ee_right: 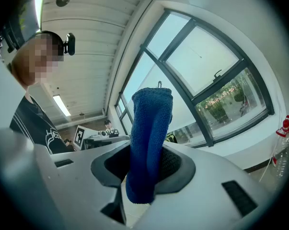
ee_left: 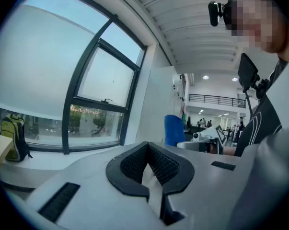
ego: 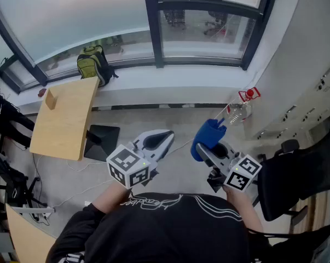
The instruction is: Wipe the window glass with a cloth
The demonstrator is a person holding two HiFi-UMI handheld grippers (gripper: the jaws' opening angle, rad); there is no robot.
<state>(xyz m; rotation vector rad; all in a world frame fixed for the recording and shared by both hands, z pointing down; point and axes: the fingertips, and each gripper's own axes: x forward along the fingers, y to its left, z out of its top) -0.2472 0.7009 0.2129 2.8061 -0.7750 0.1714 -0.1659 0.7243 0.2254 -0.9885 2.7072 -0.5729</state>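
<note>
A folded blue cloth (ee_right: 149, 143) stands up between the jaws of my right gripper (ee_right: 146, 169), which is shut on it. In the head view the same blue cloth (ego: 207, 137) sticks out ahead of the right gripper (ego: 208, 149), at right of centre. My left gripper (ego: 156, 141) is held beside it, jaws closed together with nothing between them; its dark pads (ee_left: 132, 169) meet in the left gripper view. The window glass (ego: 88, 10) with dark frames (ego: 152, 21) spans the far wall, well ahead of both grippers. The blue cloth (ee_left: 174, 130) also shows to the left gripper's right.
A white sill (ego: 170, 81) runs under the window with a green backpack (ego: 94, 63) on it. A wooden tabletop (ego: 66, 116) leans at left, a clear bottle with a red cap (ego: 238, 109) stands at right, and a black chair (ego: 304, 174) is close on the right.
</note>
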